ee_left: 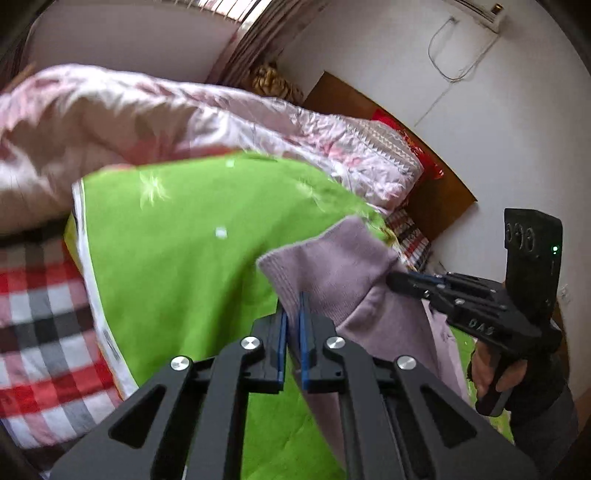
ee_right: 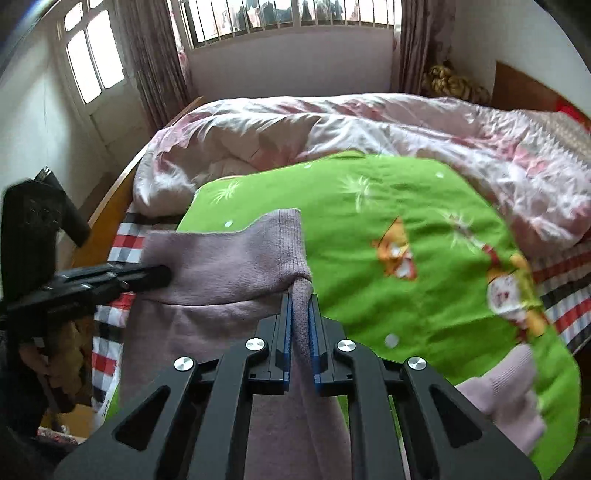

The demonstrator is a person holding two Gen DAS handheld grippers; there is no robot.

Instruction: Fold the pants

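Observation:
Lilac knit pants (ee_left: 343,269) hang lifted above a green blanket (ee_left: 192,254), held by both grippers at one ribbed end. My left gripper (ee_left: 292,306) is shut on the ribbed edge; it also shows in the right wrist view (ee_right: 162,275) at the left. My right gripper (ee_right: 301,306) is shut on bunched pants fabric (ee_right: 229,266); it also shows in the left wrist view (ee_left: 397,282) at the right. Another ribbed pants cuff (ee_right: 506,391) lies on the green blanket (ee_right: 369,258) at the lower right.
A crumpled pink floral duvet (ee_right: 332,125) lies along the far side of the bed. A red, white and grey checked sheet (ee_left: 40,321) shows under the blanket. A wooden headboard (ee_left: 436,177) stands against the white wall. A barred window (ee_right: 288,18) is behind the bed.

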